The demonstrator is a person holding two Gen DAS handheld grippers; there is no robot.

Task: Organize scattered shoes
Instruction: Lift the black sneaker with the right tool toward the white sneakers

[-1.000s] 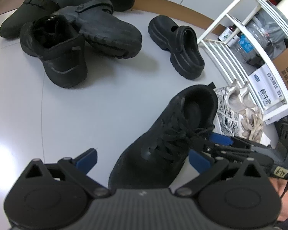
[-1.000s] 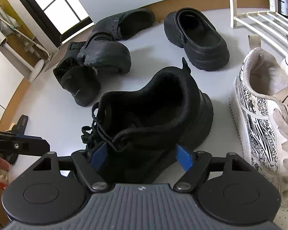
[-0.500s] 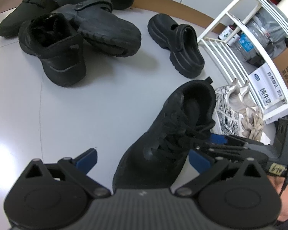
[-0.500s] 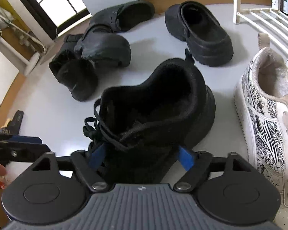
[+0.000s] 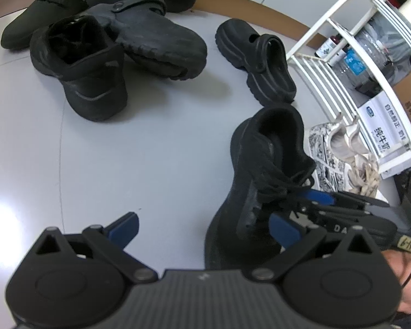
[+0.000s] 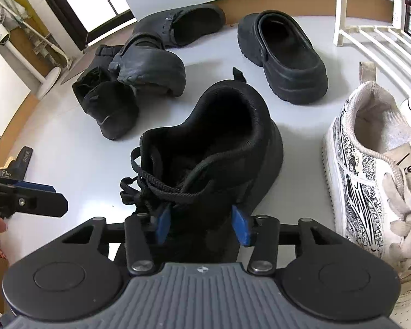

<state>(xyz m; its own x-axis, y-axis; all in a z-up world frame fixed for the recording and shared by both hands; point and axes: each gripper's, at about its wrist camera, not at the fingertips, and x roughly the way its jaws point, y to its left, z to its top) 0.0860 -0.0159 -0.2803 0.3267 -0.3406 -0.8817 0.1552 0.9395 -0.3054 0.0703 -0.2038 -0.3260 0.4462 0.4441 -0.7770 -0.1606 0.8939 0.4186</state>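
The right tool [image 6: 202, 223] has closed in on the black lace-up shoe [image 6: 213, 148]: a second ago its blue pads stood wide on either side of the shoe's front, and now they press against it just below the laces. In the left wrist view the shoe has also turned, its heel swung up and away and its toe toward the person, so it now stands close beside the patterned white sneakers [image 6: 370, 170] at the foot of the white rack [image 5: 339, 63]. My read is that this shoe is being lined up with that pair.

The left tool [image 5: 202, 226] hangs spread apart over the grey floor [image 5: 123, 164], holding nothing. Farther back, a black clog [image 6: 282, 57] sits alone, and the other black shoes [image 5: 101, 46] lie in a loose heap, one resting on another, well apart from the rack.
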